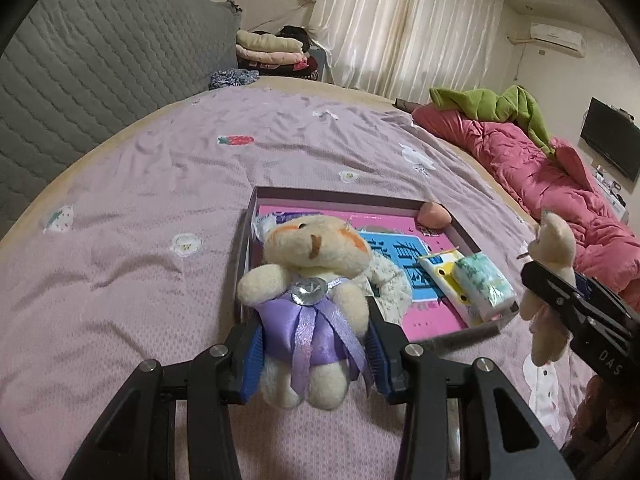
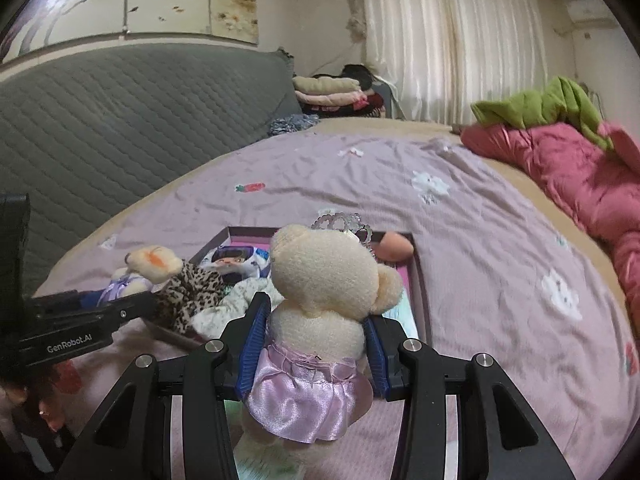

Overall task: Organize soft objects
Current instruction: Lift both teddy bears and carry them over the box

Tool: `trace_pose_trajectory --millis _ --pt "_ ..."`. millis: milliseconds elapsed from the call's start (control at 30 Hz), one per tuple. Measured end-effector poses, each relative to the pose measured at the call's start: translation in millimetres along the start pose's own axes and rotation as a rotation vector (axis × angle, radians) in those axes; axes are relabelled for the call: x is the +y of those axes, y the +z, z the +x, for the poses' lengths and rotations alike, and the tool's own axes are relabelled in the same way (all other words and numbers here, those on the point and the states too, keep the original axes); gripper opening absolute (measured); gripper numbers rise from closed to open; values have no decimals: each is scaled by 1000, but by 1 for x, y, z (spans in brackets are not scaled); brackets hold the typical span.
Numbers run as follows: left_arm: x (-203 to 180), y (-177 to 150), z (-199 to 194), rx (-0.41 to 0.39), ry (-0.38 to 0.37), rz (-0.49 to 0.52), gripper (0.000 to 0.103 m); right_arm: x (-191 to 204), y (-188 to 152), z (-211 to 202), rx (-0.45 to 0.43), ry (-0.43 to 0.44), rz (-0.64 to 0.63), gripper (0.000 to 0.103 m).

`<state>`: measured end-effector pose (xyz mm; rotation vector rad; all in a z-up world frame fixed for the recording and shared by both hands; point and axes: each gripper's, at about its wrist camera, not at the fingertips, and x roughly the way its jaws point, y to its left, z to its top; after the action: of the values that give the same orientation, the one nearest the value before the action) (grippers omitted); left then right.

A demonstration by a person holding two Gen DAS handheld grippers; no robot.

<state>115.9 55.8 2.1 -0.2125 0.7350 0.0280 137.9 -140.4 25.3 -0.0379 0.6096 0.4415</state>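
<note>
In my left wrist view, the left tool point(image 1: 314, 346) is clamped on the waist of a cream plush bear in a purple satin dress point(image 1: 310, 300), its blue pads point(image 1: 252, 364) pressing either side of the skirt. The bear faces the camera at lower centre of the frame, with a round gem at its collar. Behind it, a shallow box point(image 1: 464, 236) lies on the bed's lilac sheet point(image 1: 160, 208). Inside the box I see a peach-coloured round sponge point(image 1: 434, 214) in the far right corner, a tissue pack point(image 1: 484, 282) by the right wall with a yellow-and-white packet point(image 1: 450, 276) just beside it, and a pale floral cloth point(image 1: 390, 284) partly hidden behind the bear.

At the right edge of that frame the right tool point(image 1: 560, 292) grips a second cream bear point(image 1: 550, 280), hanging above the sheet beside the box.

In my right wrist view, the right tool point(image 2: 314, 354) pinches that bear in a pink satin skirt point(image 2: 320, 320) at its middle, back turned to the camera, a small silver tiara point(image 2: 344, 222) on its head. A leopard-print soft item point(image 2: 192, 294) sits at the box's near left corner. A pink quilt point(image 2: 580, 176) with a green garment point(image 2: 540, 104) lies at the upper right of the frame.
</note>
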Motion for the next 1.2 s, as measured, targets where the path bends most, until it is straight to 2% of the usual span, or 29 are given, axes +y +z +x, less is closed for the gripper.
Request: trace_pose_trajectory --millis 133,600,1200 --pt "-4 7 6 -20 12 29 44 0 4 14 14 9 -13 46" --pt "-4 33 27 -50 0 13 44 -4 14 37 7 -5 -22 46" --pt "-15 35 52 3 -11 43 44 -6 28 70 22 1 -22 47"
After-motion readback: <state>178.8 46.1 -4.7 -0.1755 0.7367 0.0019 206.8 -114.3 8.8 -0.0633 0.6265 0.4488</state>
